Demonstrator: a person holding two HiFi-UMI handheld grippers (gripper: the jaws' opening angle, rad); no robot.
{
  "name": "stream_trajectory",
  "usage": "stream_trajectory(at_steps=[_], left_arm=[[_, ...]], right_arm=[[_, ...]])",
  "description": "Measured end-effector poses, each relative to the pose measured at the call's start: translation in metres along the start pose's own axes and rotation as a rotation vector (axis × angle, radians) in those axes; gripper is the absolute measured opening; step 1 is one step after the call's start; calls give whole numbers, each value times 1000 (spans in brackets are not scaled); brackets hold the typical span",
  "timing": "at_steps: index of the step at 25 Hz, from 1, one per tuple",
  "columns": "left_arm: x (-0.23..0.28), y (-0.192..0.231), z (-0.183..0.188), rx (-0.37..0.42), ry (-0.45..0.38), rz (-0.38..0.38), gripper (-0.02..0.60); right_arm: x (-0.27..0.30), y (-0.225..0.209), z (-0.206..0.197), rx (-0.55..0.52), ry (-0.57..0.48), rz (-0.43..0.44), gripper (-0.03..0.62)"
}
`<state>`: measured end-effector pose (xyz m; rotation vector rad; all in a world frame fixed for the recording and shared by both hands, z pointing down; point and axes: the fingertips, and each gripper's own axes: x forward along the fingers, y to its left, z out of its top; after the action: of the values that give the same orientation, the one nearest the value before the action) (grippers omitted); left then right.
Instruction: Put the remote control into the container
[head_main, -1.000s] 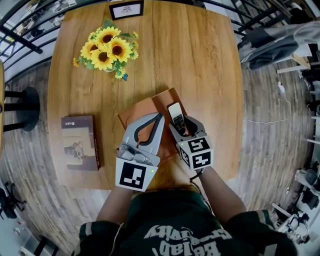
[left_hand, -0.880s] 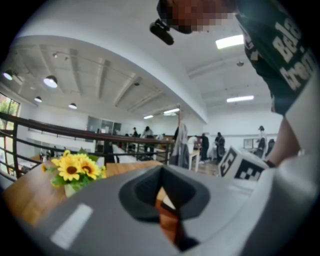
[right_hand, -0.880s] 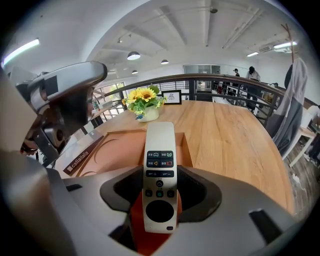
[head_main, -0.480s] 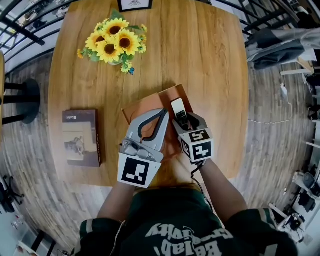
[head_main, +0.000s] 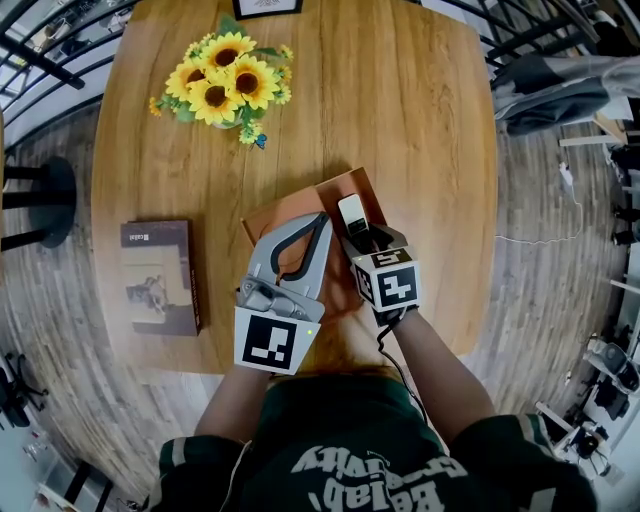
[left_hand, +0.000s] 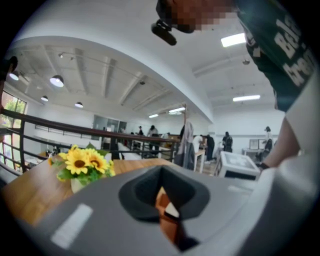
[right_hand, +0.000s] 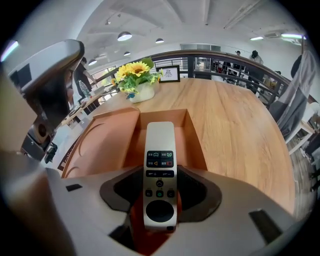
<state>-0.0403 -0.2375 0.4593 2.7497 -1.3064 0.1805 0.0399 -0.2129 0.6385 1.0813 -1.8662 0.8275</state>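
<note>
A pale remote control (head_main: 352, 214) with dark buttons (right_hand: 160, 170) is clamped by its near end in my right gripper (head_main: 363, 240), which is shut on it (right_hand: 160, 199). The remote's far end slants down over the open right-hand compartment of the brown container (head_main: 290, 216); in the right gripper view that compartment (right_hand: 192, 137) lies straight ahead. My left gripper (head_main: 322, 222) hangs over the container's flat left part, jaws shut, tips meeting (left_hand: 163, 201). I see nothing held in it.
A vase of sunflowers (head_main: 225, 88) stands at the table's far left, with a small framed picture (head_main: 265, 8) behind it. A brown book (head_main: 158, 276) lies at the left. Bare wood (right_hand: 240, 130) stretches right of the container to the table edge.
My right gripper has sunk a little and tipped more steeply, bringing the remote lower over the compartment. The left gripper has stayed where it was.
</note>
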Motion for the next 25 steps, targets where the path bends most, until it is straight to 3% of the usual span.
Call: stream_trajectory(at_steps=[7, 12, 25], left_arm=[[4, 4, -3, -26, 2, 9, -2], [4, 12, -6, -52, -1, 34, -2], [4, 13, -8, -53, 2, 29, -2]], right_arm=[[6, -2, -2, 22, 53, -10, 216], [18, -3, -14, 21, 168, 15, 216], [19, -4, -13, 27, 154, 9, 216]])
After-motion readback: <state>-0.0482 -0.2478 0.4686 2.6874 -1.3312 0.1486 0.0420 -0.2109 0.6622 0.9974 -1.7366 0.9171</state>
